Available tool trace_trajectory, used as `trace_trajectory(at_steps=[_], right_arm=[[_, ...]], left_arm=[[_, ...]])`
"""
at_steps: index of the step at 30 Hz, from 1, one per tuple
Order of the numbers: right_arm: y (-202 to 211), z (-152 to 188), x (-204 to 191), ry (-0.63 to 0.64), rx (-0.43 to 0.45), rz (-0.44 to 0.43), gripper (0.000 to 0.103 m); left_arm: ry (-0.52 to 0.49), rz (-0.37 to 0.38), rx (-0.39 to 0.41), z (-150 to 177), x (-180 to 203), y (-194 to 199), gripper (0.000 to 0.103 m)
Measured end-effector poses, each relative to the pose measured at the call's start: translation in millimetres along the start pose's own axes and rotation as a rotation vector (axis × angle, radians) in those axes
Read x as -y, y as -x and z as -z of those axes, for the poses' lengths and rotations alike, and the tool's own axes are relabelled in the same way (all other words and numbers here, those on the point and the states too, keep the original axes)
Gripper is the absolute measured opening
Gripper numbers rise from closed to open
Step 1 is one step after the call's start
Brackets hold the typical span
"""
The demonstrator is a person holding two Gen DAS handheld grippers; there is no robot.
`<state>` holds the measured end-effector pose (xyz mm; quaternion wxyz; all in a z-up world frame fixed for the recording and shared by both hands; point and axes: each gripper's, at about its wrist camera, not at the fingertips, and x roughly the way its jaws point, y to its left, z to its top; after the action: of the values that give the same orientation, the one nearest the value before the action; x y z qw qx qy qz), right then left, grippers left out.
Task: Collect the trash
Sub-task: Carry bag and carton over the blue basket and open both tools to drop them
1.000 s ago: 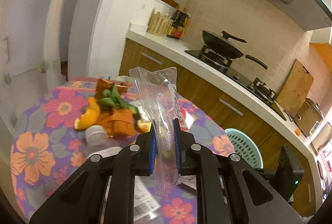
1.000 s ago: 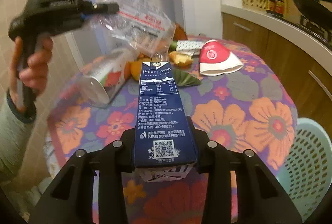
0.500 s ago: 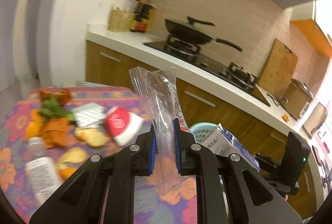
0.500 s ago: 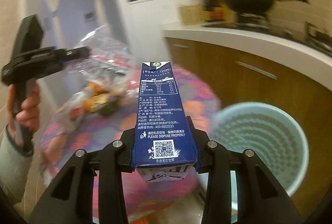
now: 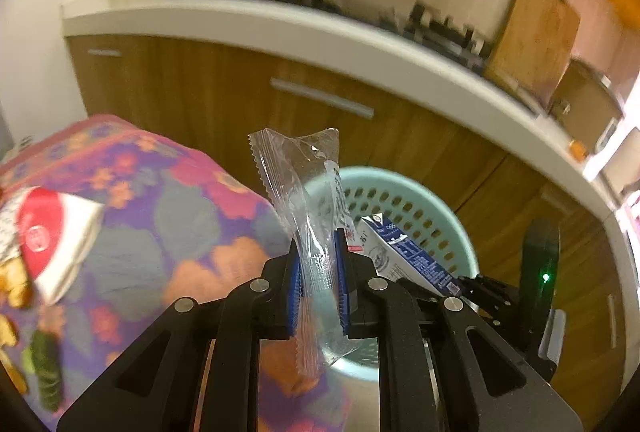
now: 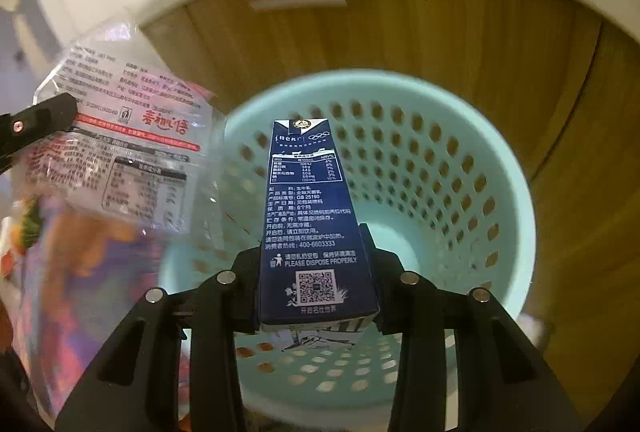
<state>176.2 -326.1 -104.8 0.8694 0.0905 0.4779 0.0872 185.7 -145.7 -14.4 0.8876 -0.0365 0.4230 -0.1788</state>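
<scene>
Clear plastic wrapper (image 5: 308, 216), light, limp and slippery, is pinched mid-length by the left gripper (image 5: 318, 286) beside the basket (image 6: 516, 192). Stiff carton (image 6: 316, 228), clamped by its sides in the right gripper (image 6: 316, 282), hangs over the basket mouth.

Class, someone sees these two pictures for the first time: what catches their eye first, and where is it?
The dark blue milk carton fills the middle of the right wrist view, gripped in the right claw above the pale green perforated basket. Beside it, the left claw pinches a clear plastic wrapper near the floral tablecloth.
</scene>
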Motion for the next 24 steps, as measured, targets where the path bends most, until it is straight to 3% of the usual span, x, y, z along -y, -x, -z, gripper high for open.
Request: trace_trajectory(at_steps=[8, 19, 23, 24], right_arm=[[-40.7, -5.9, 15.2, -0.094, -0.122, 0.014, 0.036], [-40.6, -17.6, 24.6, -0.134, -0.128, 0.023, 0.046], [-24.4, -13.1, 29.5, -0.139, -0.102, 0.02, 0.046], [-19.6, -10.3, 33.5, -0.141, -0.091, 0.017, 0.046]], left_arm=[[-0.054, -0.027, -0.121, -3.6, 9.8, -59.2, 0.016], [-0.106, -0.046, -0.161, -3.8, 22.0, -88.3, 0.025], [-0.11, -0.043, -0.151, -4.5, 24.2, -86.6, 0.045], [-0.11, -0.038, -0.146, -4.0, 24.4, -84.5, 0.045]])
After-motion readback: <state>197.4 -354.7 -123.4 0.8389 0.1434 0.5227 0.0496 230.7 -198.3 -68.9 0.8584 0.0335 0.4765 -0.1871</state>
